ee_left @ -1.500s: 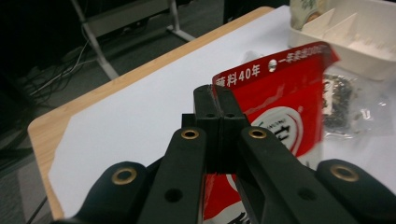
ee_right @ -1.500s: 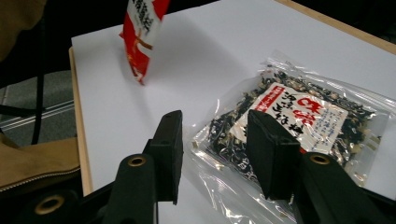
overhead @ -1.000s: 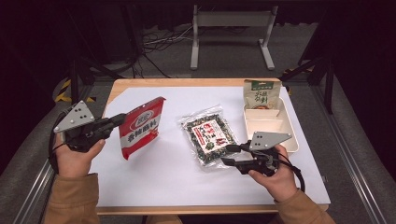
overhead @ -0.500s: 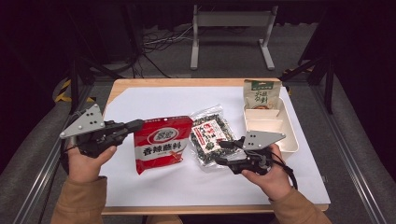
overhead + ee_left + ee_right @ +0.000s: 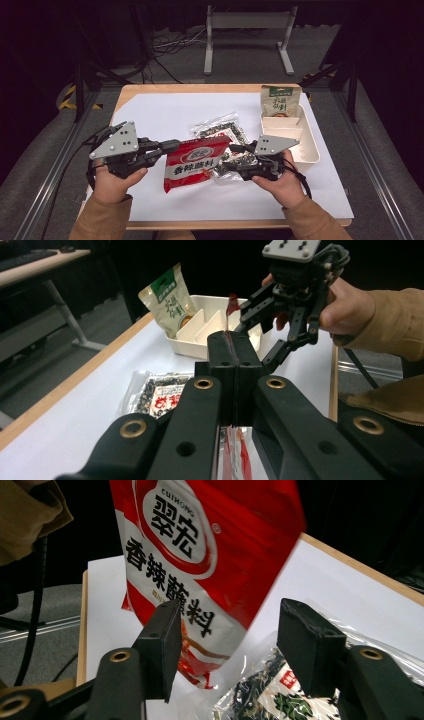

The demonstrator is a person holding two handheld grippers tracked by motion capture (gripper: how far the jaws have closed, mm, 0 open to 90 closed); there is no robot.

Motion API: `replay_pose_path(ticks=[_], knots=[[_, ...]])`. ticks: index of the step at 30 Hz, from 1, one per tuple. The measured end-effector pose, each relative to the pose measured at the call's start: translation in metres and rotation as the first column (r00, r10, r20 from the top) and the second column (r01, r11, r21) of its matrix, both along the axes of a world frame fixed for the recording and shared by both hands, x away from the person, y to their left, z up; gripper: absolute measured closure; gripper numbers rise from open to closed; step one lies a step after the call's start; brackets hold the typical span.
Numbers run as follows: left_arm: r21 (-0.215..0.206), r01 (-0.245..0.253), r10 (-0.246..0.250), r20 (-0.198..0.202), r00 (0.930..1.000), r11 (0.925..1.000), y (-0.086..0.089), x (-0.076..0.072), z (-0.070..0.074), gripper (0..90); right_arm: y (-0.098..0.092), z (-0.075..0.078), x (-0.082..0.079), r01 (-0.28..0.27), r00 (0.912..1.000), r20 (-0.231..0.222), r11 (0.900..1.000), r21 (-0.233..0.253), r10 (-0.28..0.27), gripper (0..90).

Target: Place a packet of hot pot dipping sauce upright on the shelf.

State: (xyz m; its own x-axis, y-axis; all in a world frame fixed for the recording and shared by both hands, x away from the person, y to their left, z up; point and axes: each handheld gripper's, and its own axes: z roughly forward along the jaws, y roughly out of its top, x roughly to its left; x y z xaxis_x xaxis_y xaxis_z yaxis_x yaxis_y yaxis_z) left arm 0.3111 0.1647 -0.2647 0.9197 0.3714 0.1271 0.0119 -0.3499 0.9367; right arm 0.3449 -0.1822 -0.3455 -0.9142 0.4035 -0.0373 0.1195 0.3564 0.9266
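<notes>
L gripper (image 5: pixel 172 146) clamped on red pouch (image 5: pixel 196 162) edge, pouch held over clear seaweed bag (image 5: pixel 220 131) | R gripper (image 5: pixel 235 156) jaws apart, just beside pouch | white table (image 5: pixel 160 112), dark room

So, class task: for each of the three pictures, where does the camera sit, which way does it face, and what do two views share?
High view: above the near edge, facing forward and down; both forearms, left gripper, right gripper.
Left gripper view: rides that gripper, jaws shut on the red seasoning pouch, facing the white divided tray.
Right gripper view: along open jaws toward that pouch.
Shared: pouch, seaweed packet.
</notes>
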Motion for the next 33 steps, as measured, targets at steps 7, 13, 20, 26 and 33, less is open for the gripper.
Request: replay_pose_path(ticks=[7, 13, 20, 26, 33], knots=[[-0.018, 0.028, -0.027, 0.020, 0.9994, 0.9995, -0.006, -0.007, 0.003, 90.0, 0.008, -0.002, 0.004, 0.006, 1.0000, 0.004, 1.000, 0.023, -0.006, 43.9], [-0.026, 0.037, -0.037, 0.028, 0.9989, 0.9990, -0.006, -0.011, 0.006, 90.0, 0.006, 0.001, 0.002, 0.026, 0.9995, 0.017, 0.998, 0.049, -0.027, 40.7], [-0.027, 0.044, -0.043, 0.044, 0.9981, 0.9987, -0.007, -0.015, 0.009, 90.0, 0.018, 0.002, -0.001, -0.048, 0.9987, 0.022, 0.994, 0.094, 0.046, 39.4], [-0.033, 0.041, -0.039, 0.040, 0.9984, 0.9986, -0.003, -0.013, 0.008, 90.0, 0.028, 0.003, 0.001, -0.102, 0.9948, 0.012, 0.989, 0.107, 0.101, 57.6], [-0.042, 0.014, -0.013, 0.035, 0.9993, 0.9990, 0.002, -0.012, 0.007, 90.0, 0.027, 0.010, 0.000, -0.148, 0.9888, -0.003, 0.984, 0.098, 0.149, 83.4]])
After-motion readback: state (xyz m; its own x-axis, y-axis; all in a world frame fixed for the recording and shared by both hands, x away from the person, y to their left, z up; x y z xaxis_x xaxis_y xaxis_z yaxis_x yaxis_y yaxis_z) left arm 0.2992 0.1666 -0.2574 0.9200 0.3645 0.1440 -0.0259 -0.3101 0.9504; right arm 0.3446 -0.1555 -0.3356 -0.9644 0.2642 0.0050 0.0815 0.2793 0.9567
